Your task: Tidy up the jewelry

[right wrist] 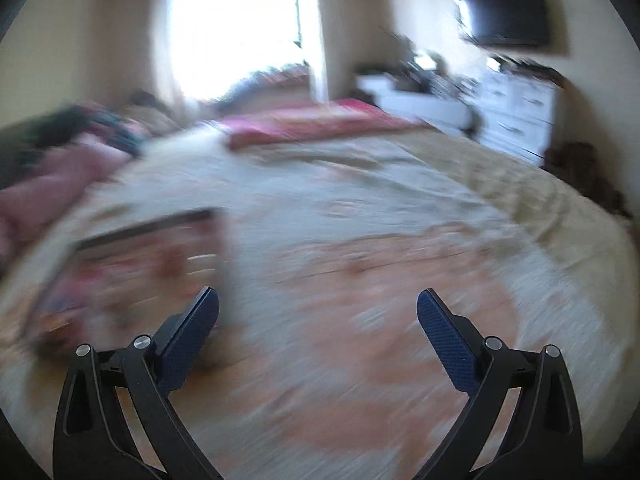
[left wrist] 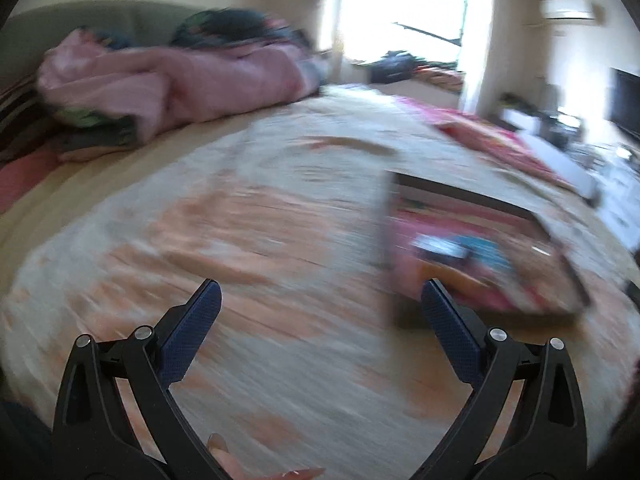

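Both views are blurred by motion. An open box (left wrist: pixel 476 248) with pink, blue and orange contents lies on the bed; in the left wrist view it is ahead and to the right of my left gripper (left wrist: pixel 320 300), which is open and empty above the bedspread. In the right wrist view the same box (right wrist: pixel 132 268) lies to the left, just beyond the left finger of my right gripper (right wrist: pixel 318 306), which is open and empty. The contents are too blurred to make out single pieces of jewelry.
A cream and orange bedspread (left wrist: pixel 248 240) covers the bed. Pink bedding and pillows (left wrist: pixel 168 80) are piled at the far left. A red blanket (right wrist: pixel 316 122) lies at the far side. A white dresser (right wrist: pixel 516 116) and wall TV (right wrist: pixel 504 12) stand at the right.
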Demonstrator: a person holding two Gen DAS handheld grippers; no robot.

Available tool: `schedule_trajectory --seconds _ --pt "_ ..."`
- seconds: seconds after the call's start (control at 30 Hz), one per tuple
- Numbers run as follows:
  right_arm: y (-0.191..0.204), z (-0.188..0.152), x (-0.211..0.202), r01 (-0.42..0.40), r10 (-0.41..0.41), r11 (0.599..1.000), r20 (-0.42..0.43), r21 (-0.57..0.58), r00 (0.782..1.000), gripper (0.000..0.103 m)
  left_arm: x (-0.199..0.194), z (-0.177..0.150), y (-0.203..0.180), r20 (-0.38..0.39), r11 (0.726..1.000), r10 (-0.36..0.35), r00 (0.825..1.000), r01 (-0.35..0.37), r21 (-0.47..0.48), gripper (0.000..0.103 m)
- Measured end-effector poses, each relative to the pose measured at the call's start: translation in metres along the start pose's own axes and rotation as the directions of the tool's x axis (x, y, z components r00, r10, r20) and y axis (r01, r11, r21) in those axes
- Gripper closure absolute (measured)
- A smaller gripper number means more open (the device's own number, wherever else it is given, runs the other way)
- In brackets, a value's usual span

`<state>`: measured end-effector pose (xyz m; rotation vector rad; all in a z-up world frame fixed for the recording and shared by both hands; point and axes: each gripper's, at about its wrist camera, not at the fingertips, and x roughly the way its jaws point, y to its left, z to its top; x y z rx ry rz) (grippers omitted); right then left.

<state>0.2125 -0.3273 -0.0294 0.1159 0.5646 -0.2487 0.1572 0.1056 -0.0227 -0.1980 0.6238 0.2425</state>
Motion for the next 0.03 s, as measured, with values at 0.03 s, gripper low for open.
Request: schedule_trajectory --seconds 0.03 --pt "-0.0140 0.0136 0.0199 0.032 -0.032 0.999 -0.017 0.022 0.999 0.006 0.0108 0.0102 0.0147 -0.014 0.999 0.041 0.999 -0.041 -0.027 0.011"
